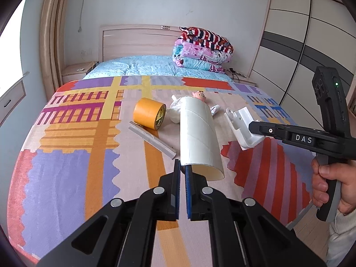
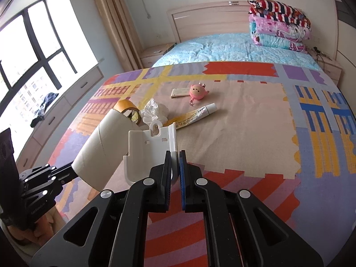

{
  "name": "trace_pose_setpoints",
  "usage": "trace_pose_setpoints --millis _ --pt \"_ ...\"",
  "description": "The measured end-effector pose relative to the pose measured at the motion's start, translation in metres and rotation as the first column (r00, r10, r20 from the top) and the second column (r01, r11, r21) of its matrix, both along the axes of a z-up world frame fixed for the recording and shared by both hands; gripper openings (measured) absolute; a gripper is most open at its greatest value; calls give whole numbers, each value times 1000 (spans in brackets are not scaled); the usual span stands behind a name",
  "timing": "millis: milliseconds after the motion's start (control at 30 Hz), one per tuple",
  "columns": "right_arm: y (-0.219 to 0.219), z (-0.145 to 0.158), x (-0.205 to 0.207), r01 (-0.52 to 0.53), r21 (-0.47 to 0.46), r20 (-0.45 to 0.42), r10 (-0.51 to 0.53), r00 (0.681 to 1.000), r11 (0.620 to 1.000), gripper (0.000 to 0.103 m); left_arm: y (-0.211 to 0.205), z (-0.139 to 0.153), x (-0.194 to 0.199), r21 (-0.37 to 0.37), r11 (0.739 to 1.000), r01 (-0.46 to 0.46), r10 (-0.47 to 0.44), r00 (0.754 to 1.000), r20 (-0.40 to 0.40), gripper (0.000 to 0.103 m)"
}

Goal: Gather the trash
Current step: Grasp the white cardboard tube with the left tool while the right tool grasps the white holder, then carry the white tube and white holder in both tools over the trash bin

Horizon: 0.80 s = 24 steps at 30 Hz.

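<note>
My left gripper (image 1: pixel 182 166) is shut on the near rim of a white cardboard tube (image 1: pixel 198 133), which is lifted off the bed and tilts away from me. That tube (image 2: pixel 104 146) also shows at the left of the right wrist view. My right gripper (image 2: pixel 175 155) is shut on the edge of a white plastic bracket (image 2: pixel 149 149), held above the bedspread; the bracket (image 1: pixel 243 126) appears at the right in the left wrist view. Lying on the bed are an orange tape roll (image 1: pixel 149 113), a crumpled white plastic bag (image 2: pixel 153 110), a glue tube (image 2: pixel 195 115) and a grey strip (image 1: pixel 152 140).
A pink toy keychain (image 2: pixel 198 92) and a small card (image 2: pixel 180 93) lie farther up the patterned bedspread (image 2: pixel 255 115). Folded quilts (image 1: pixel 202 49) are stacked by the headboard. A wardrobe (image 1: pixel 300 44) stands on the right, with window-side drawers (image 2: pixel 55 115) on the left. A hand (image 1: pixel 329 187) holds the right gripper.
</note>
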State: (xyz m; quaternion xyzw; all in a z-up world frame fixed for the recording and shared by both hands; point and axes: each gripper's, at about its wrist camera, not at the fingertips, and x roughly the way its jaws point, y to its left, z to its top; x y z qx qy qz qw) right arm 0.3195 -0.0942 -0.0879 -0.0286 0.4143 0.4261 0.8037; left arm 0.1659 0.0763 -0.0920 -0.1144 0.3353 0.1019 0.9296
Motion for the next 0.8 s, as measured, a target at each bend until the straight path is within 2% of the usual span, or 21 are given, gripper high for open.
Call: trace_pose_setpoints --millis 633,800 --pt "-44 32 -73 -17 39 75 14 997 999 7 -36 35 -71 46 998 35 -38 997 69 4" --pt "-56 36 -96 -32 41 90 28 996 999 7 -42 37 -92 58 997 47 -51 996 70 4"
